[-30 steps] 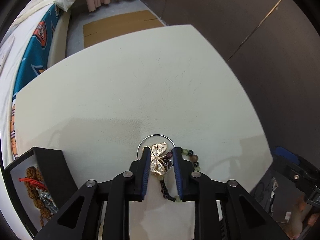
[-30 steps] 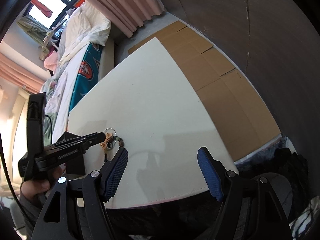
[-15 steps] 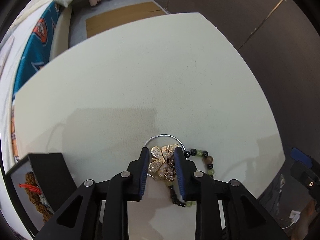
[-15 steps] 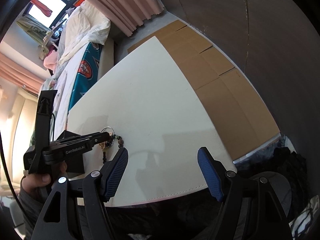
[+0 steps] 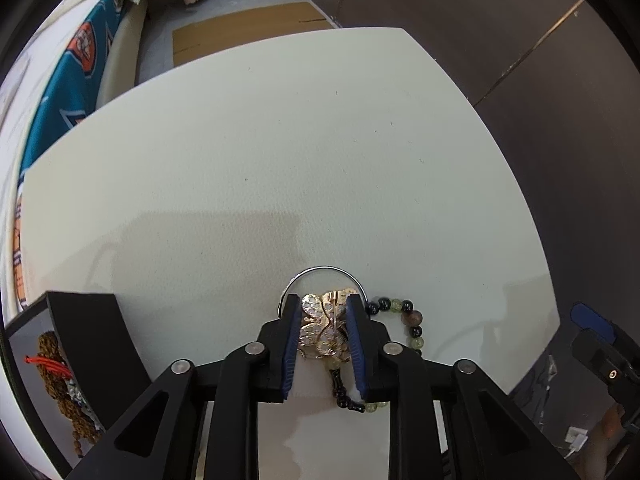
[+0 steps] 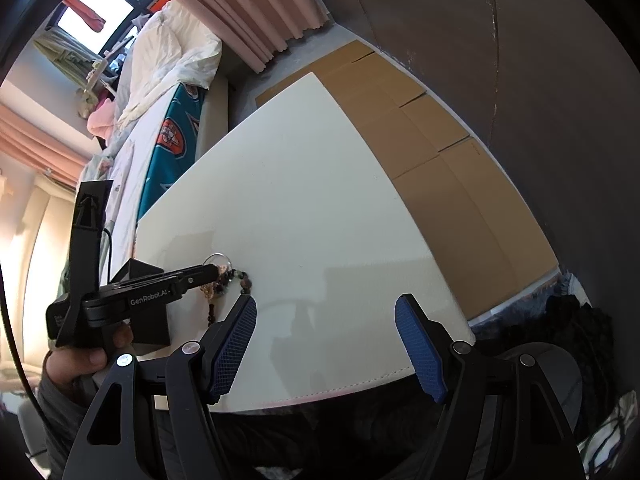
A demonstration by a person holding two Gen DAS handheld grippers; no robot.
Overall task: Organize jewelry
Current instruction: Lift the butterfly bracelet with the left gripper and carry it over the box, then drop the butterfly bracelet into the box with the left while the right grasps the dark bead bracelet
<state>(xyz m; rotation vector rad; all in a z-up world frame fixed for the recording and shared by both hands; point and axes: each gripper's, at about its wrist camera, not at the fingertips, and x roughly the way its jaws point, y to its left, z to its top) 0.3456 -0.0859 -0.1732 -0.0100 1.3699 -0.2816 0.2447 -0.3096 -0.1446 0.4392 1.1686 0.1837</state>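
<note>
left wrist view only shows black box (image 5: 86, 332) at table (image 5: 280, 160) edge, brown bead strand (image 5: 60, 368) with red cord inside. right wrist view only shows bed (image 6: 160, 92), curtain (image 6: 260, 12), cardboard (image 6: 440, 152) on floor. left gripper (image 5: 323, 305) clamped on gold brooch (image 5: 324, 330), filigree, butterfly-like, long axis along fingers, pointing away from box side. thin silver ring (image 5: 324, 270) just beyond brooch; round bead bracelet (image 5: 404, 312), green and dark, right of brooch. right gripper (image 6: 326, 314) with jaws wide apart, holding nothing, blue ribbed pads (image 6: 236, 344).

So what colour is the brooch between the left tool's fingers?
Gold, with pale sparkly stones on its petals; the brooch shows best in the left wrist view.
</note>
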